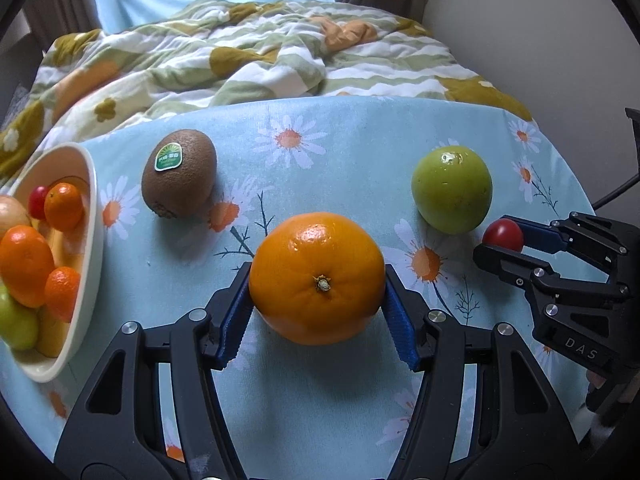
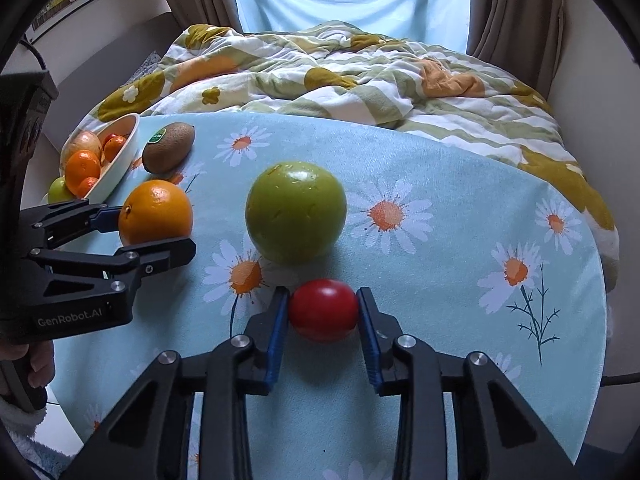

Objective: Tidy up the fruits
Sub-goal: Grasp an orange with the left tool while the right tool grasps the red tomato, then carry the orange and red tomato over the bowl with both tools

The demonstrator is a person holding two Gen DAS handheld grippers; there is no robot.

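Observation:
A large orange rests on the daisy tablecloth, and my left gripper is shut on it, its blue pads pressing both sides. The same orange shows at the left in the right wrist view, with the left gripper around it. A small red tomato sits between the blue pads of my right gripper, which is shut on it. In the left wrist view that tomato and the right gripper appear at the right. A green apple and a kiwi lie loose on the cloth.
A cream bowl at the left holds several small oranges, a green fruit and a cherry tomato. A rumpled flowered quilt lies beyond the table's far edge. A hand grips the left tool's handle.

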